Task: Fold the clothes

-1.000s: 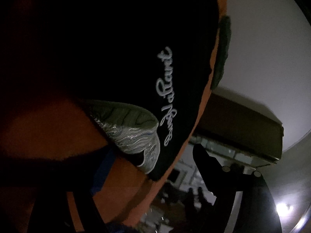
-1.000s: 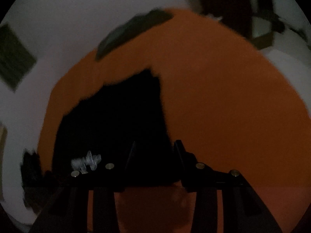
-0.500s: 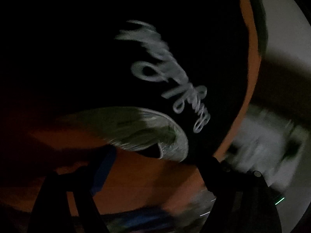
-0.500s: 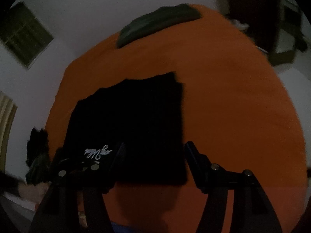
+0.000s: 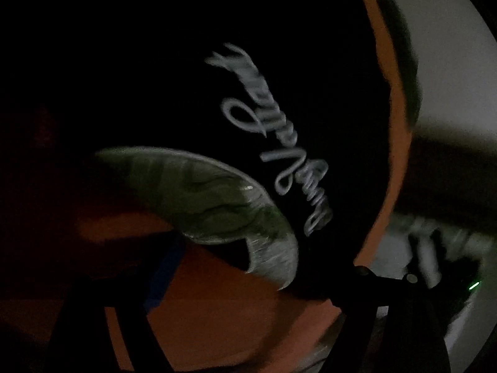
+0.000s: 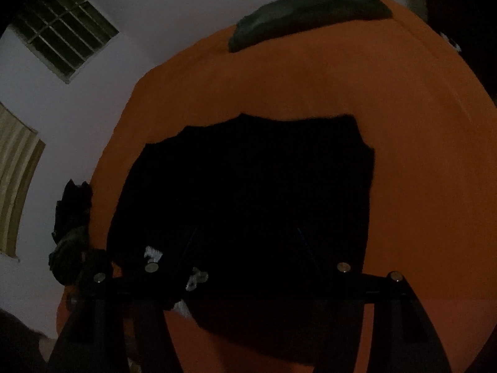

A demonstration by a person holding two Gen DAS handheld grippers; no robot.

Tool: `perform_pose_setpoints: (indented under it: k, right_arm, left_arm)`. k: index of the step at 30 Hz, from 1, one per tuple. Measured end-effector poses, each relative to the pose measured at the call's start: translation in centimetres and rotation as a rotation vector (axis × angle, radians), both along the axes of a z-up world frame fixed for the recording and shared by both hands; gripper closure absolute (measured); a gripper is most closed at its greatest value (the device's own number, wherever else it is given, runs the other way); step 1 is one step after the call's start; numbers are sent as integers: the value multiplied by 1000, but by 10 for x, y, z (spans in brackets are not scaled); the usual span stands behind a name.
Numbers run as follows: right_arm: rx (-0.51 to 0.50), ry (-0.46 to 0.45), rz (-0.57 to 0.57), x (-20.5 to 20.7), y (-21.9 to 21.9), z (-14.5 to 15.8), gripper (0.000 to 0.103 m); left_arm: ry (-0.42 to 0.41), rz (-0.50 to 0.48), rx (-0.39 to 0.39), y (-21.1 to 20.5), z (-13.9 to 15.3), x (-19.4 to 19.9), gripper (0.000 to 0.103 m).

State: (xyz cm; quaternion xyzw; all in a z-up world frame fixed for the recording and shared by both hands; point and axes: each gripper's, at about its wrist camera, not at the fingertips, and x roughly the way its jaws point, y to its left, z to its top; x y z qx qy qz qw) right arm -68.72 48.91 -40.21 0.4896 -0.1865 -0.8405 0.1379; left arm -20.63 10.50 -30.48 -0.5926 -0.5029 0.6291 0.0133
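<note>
A black shirt point(image 6: 248, 186) lies folded into a rough rectangle on the orange bed cover point(image 6: 310, 93). Its white script lettering point(image 5: 273, 143) and a grey-green printed graphic point(image 5: 217, 195) fill the left wrist view, very close. My right gripper point(image 6: 245, 233) hovers over the shirt's near part, jaws open, nothing pinched between them. My left gripper point(image 5: 264, 267) sits at the shirt's edge beside the graphic. Its dark fingers point(image 5: 366, 286) stand wide apart with no cloth visibly clamped. The room is dim, so fine contact is hard to read.
A dark green cloth point(image 6: 307, 9) lies at the far end of the cover. A heap of dark clothing point(image 6: 71, 233) hangs off the left edge. A barred window point(image 6: 62, 28) and a curtain point(image 6: 15, 171) are on the pale wall.
The right gripper's jaws have spread wider and it has drawn back, so the whole shirt now shows. The left view has swung, bringing the lettering toward the middle.
</note>
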Motion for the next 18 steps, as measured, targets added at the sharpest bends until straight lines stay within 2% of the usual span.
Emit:
perform_pose_setpoints:
  k: [1,3,6,12,14,18]
  right_arm:
    - [8,26,5,-7,1,2,41]
    - [21,67,13,-18,1,5,41]
    - [3,104,12,-30,5,1,41]
    - [-15,75,29,-50,4,-30,41]
    - [8,50,51,-58,2,-37,41]
    - [110,-7,177,-76,-2,-26,41]
  left_arm:
    - [25,120,62,-6,-4,9,21]
    - [48,261,126,-14,-13,19,21]
    - [97,418,179,-25,-25,31,23]
    - [203,444,156,-30,-40,34,29]
    - [216,470,158,-39,-39,27,30]
    - [198,542,181,-38,-34,17,33]
